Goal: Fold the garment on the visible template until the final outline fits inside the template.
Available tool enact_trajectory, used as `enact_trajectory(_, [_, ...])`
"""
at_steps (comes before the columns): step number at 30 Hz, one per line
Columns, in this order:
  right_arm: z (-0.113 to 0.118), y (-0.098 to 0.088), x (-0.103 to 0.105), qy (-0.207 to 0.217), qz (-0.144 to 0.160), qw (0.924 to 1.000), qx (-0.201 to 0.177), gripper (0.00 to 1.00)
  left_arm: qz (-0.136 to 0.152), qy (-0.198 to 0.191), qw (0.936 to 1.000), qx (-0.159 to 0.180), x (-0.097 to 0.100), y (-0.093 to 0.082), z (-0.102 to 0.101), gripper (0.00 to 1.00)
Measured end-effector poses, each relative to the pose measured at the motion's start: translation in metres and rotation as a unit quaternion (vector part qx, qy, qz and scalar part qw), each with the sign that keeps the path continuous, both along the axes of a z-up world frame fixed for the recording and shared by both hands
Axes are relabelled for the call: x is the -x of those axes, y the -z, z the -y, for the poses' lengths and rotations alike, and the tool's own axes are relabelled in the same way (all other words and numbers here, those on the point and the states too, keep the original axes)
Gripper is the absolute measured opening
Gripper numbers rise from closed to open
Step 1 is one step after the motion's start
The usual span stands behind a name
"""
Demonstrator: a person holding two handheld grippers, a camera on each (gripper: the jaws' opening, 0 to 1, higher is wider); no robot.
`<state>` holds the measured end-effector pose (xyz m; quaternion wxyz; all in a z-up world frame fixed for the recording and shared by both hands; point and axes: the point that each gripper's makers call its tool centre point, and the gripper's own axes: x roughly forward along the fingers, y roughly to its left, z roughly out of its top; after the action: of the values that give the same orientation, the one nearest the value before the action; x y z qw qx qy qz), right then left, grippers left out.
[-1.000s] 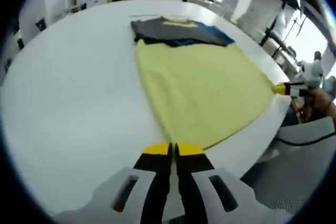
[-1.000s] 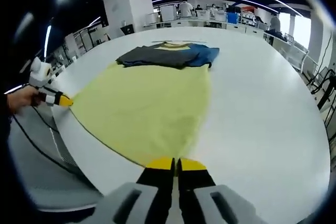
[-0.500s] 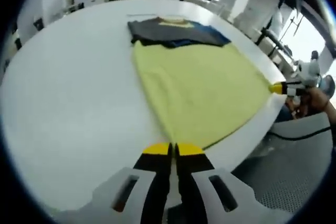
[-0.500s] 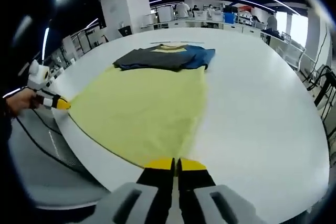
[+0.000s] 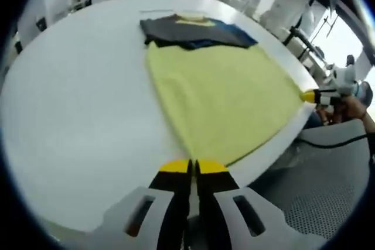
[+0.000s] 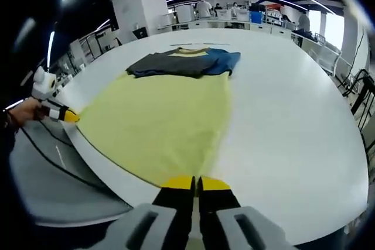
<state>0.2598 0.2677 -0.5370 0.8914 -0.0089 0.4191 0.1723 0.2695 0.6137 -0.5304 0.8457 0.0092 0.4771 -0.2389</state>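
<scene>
White table (image 5: pixel 76 115), big and bare. Garment (image 5: pixel 222 95) lies flat on it, yellow body with dark top at the far end, long axis running away from both grippers; hem at the near table edge. No template outline I can make out. Left gripper (image 5: pixel 193 167) pinched on one hem corner, right gripper (image 6: pixel 196 183) pinched on the other, hem stretched between. Both equally near; likely next move carries the hem forward toward the dark end.
</scene>
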Motion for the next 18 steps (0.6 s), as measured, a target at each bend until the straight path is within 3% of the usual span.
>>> enact_trajectory(18, [0.000, 0.001, 0.020, -0.002, -0.008, 1.0000, -0.002, 0.00, -0.018, 0.038, 0.9988, -0.026, 0.025, -0.002, 0.002, 0.00])
